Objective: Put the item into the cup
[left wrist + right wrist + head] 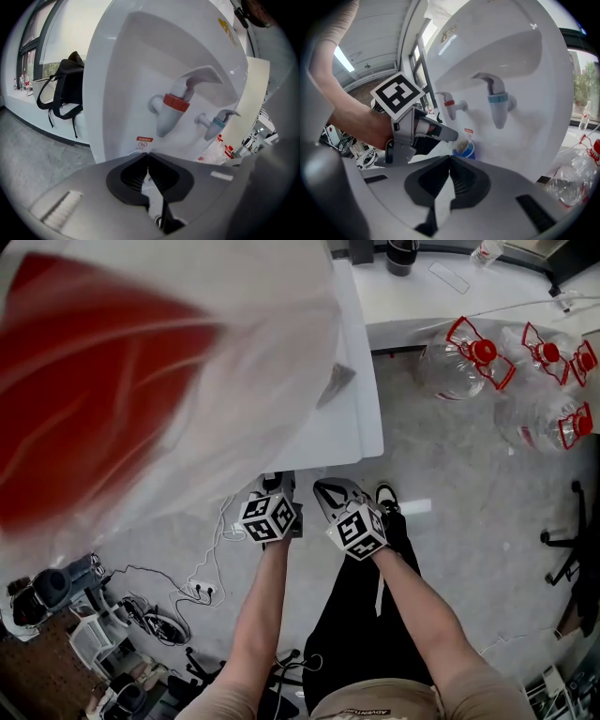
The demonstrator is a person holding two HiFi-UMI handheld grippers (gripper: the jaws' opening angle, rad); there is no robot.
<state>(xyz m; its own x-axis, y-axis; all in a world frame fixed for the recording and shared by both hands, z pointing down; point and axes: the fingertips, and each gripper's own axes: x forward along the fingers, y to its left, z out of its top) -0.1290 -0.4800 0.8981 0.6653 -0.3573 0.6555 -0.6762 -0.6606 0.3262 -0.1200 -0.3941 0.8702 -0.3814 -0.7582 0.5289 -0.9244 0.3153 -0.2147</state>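
Observation:
A small blue cup (467, 150) with something brownish inside stands in the recess of a white water dispenser (529, 89), below its red tap (449, 103). In the right gripper view my left gripper (454, 135) reaches to the cup's rim, shut, with a small pale item (461, 141) at its tip over the cup. The left gripper view has its jaws (148, 155) closed together and the cup hidden behind them. My right gripper (450, 159) is shut with nothing in it, a little back from the cup. In the head view both grippers (278, 482) (337, 493) point under the dispenser's top.
The dispenser's blue tap (498, 101) hangs right of the red one. A large water bottle (112, 381) sits on the dispenser. Several empty jugs (459, 367) with red caps lie on the floor to the right. Cables (159, 606) lie at the left, and a black backpack (65, 89) is on a seat.

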